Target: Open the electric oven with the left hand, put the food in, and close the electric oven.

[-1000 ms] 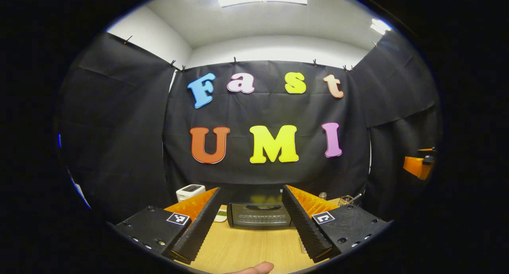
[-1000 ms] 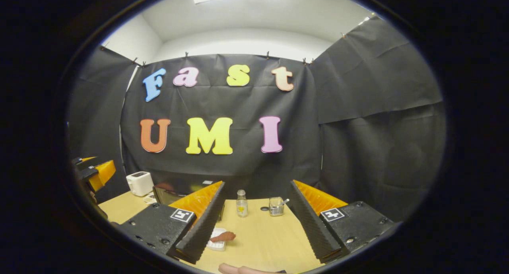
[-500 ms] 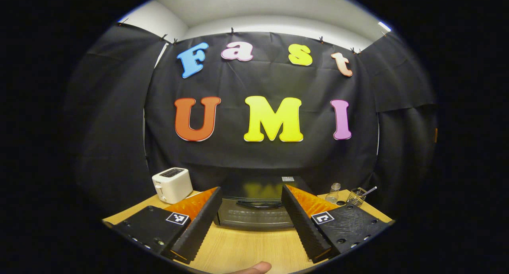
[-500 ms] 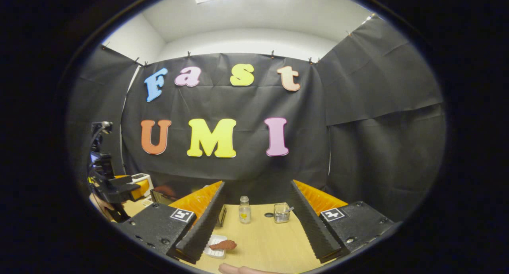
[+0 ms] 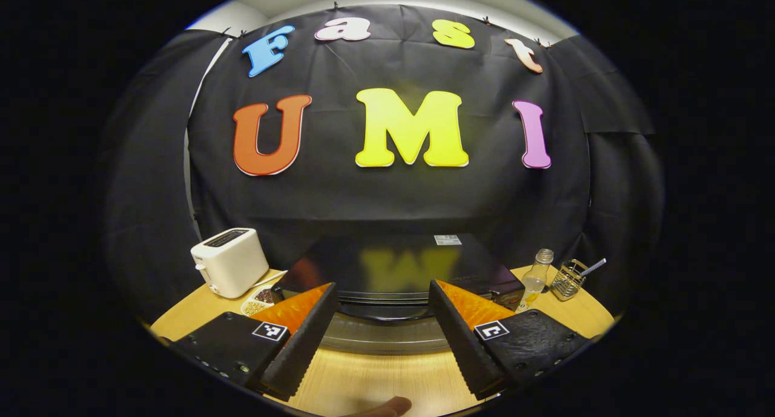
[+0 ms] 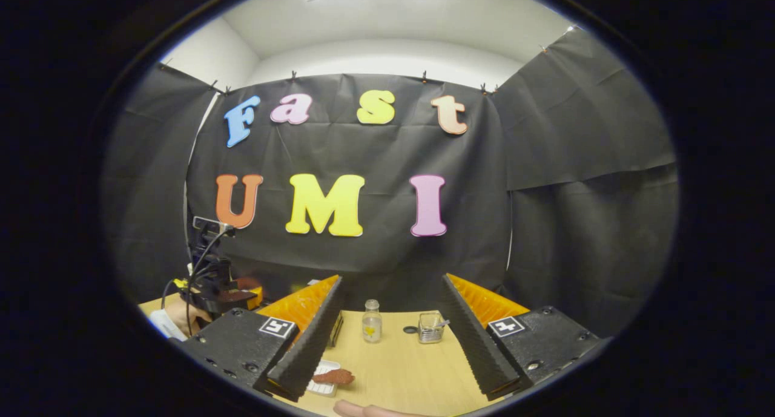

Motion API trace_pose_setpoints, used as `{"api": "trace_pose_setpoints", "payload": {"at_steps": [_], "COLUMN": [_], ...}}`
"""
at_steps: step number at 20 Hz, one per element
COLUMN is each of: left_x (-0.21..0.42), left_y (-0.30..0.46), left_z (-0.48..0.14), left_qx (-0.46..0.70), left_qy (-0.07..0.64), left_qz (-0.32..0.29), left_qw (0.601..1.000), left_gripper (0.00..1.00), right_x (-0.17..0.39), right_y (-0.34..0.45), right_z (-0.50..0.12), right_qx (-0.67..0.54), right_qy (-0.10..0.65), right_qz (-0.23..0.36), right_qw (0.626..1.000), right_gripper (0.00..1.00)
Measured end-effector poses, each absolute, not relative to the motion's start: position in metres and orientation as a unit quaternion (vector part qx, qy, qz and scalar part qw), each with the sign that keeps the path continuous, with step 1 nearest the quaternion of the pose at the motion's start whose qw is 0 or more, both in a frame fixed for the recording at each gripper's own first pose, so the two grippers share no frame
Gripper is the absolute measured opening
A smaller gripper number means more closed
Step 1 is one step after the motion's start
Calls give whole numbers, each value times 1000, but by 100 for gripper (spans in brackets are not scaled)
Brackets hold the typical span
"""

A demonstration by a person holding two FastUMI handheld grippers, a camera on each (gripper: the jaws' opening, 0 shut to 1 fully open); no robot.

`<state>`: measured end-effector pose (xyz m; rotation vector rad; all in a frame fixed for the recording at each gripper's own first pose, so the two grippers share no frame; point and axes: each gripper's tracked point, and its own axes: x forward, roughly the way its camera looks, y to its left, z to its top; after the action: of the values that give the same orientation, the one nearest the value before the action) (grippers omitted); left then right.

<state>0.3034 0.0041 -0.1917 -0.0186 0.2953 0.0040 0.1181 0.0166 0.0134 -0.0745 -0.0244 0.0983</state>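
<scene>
L gripper [image 5: 382, 338] open, facing shut oven [image 5: 393, 272]

Recording booth, black cloth walls [image 6: 575, 163], wooden table [image 6: 399, 368], toaster [image 5: 229, 270], electric oven [image 5: 393, 272]

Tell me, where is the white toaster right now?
In the left gripper view, the white toaster stands at the table's far left, just left of the black oven.
</scene>
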Motion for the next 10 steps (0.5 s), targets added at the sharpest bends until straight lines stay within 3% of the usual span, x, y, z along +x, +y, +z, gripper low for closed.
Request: {"api": "trace_pose_setpoints", "payload": {"at_steps": [5,10], "left_x": [320,329], "left_y": [2,-1], "left_z": [-227,-226], "left_qx": [5,-6], "left_qy": [188,176], "left_qz": [9,-7], "left_qw": [982,984], "left_gripper": [96,95], "right_x": [125,131], "right_y": [7,1], "right_z": [16,6], "right_qx": [-43,-38], "right_qy": [-24,-13], "right_qz": [45,44], "right_qw": [998,998], "right_gripper": [100,100]}}
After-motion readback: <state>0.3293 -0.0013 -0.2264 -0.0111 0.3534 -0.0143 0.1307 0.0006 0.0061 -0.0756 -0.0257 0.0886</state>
